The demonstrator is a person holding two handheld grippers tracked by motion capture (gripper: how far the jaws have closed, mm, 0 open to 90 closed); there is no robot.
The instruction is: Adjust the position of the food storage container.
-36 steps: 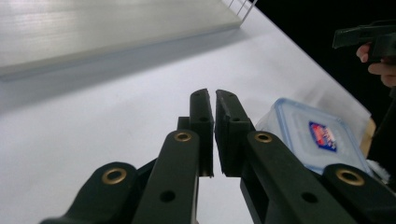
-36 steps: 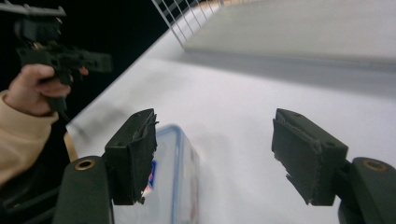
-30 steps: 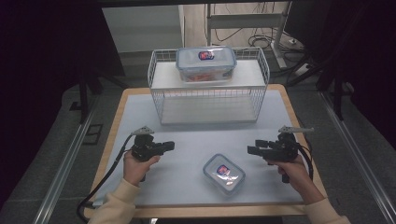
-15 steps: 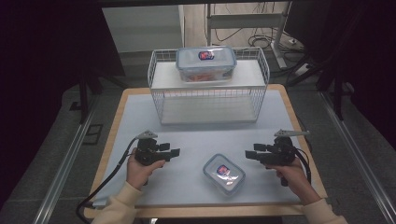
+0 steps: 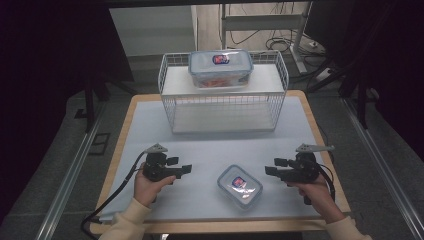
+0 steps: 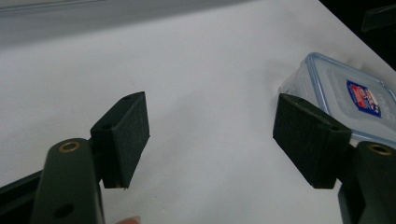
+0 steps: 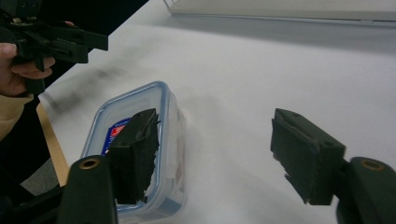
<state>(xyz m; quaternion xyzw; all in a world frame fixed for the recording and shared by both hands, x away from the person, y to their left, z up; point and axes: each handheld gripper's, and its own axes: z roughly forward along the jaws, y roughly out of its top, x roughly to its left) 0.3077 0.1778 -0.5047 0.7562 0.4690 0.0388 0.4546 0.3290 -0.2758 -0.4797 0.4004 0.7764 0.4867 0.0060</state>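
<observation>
A small clear food container with a blue-rimmed lid and a red-and-blue label lies on the white table top between my two grippers. My left gripper is held to its left and points right. Its jaws have just been opening and stand open with nothing between them. The container lies beyond its right pad. From the right, my right gripper points left, open and holding nothing. Its left pad stands in front of the container.
A white wire rack stands at the back of the table, with a larger clear lidded container on its top shelf. The table's wooden edge runs along the left. Cables trail from both grippers toward the person.
The left gripper's jaws went from shut to wide open. Both hands shifted only slightly, and the small container has not moved.
</observation>
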